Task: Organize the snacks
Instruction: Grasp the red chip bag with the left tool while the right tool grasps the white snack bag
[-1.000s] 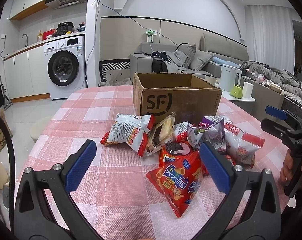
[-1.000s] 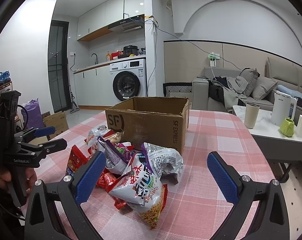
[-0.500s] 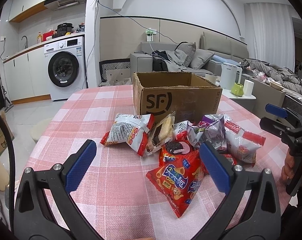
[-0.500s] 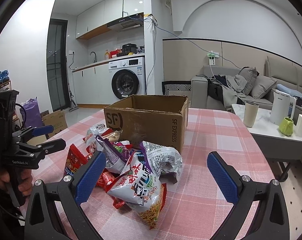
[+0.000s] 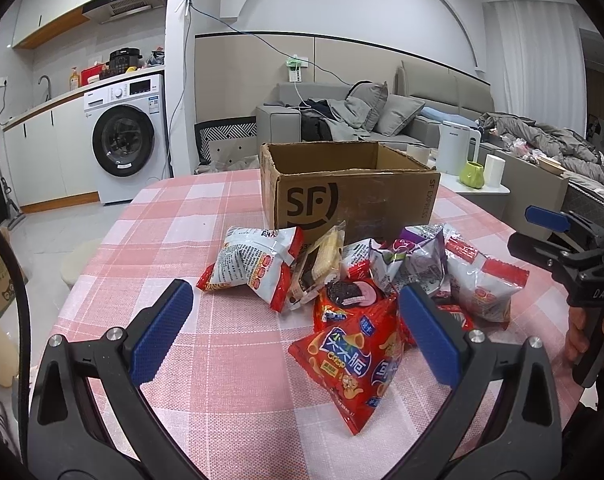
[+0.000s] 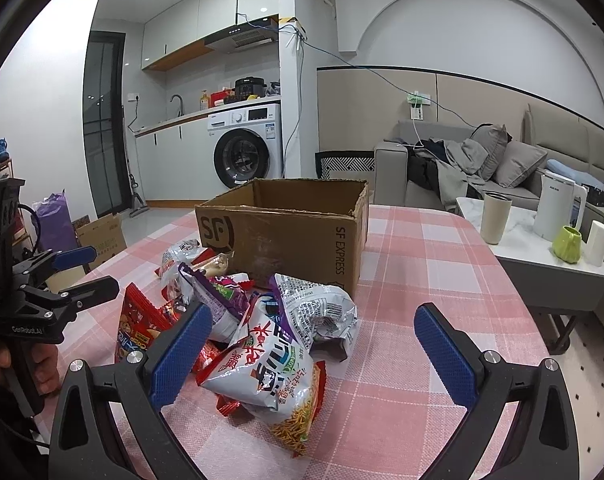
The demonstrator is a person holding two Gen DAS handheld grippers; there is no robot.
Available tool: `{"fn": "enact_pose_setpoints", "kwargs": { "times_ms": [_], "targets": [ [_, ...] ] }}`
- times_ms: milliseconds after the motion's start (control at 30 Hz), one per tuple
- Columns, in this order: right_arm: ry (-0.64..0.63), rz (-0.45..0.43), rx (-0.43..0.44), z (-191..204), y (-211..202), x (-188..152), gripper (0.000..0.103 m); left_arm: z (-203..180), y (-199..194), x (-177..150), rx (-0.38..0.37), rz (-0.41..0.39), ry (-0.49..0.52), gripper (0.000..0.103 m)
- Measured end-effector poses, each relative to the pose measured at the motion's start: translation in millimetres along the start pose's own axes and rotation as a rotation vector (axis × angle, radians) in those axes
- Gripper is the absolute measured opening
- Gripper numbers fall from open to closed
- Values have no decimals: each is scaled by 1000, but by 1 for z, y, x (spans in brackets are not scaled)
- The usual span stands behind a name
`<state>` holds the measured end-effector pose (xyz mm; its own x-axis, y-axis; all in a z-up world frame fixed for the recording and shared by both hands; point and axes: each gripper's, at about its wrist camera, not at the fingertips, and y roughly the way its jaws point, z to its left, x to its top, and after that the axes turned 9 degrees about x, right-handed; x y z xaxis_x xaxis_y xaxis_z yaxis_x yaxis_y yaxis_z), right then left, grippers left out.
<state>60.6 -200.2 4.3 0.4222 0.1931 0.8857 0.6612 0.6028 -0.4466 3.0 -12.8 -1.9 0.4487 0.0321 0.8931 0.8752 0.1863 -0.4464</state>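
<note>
Snacks [image 5: 362, 292] sit piled mid-frame on the worktop [image 5: 221, 344], in front of the box [image 5: 350, 196]. Nothing grabbed yet; left gripper [image 5: 297, 332] and right gripper [image 6: 310, 348] jaws wide apart. Probably next: clamp the nearest bag.

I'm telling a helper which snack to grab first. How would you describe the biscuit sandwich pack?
Find the cardboard box on the checked table. Leaning against its front, among the snack pile, stands the biscuit sandwich pack. It alone is clear, showing pale biscuits with dark filling.
</note>
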Motion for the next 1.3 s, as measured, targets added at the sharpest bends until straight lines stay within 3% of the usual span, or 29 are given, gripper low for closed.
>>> {"fn": "enact_pose_setpoints", "kwargs": {
  "times_ms": [300,667,867,1100,1300],
  "targets": [
    [22,12,38,2,-4,4,103,-6,-1,0,-41,1,30,103],
    [73,156,89,4,16,-2,103,-9,8,2,-48,56,55,103],
    [114,224,126,3,32,-9,103,-10,16,-1,-132,136,43,103],
    [133,276,121,3,46,-16,102,-22,24,-9,-138,171,87,103],
    [183,306,110,-5,55,-19,91,-20,40,-11,-142,260,63,102]
  ]
}}
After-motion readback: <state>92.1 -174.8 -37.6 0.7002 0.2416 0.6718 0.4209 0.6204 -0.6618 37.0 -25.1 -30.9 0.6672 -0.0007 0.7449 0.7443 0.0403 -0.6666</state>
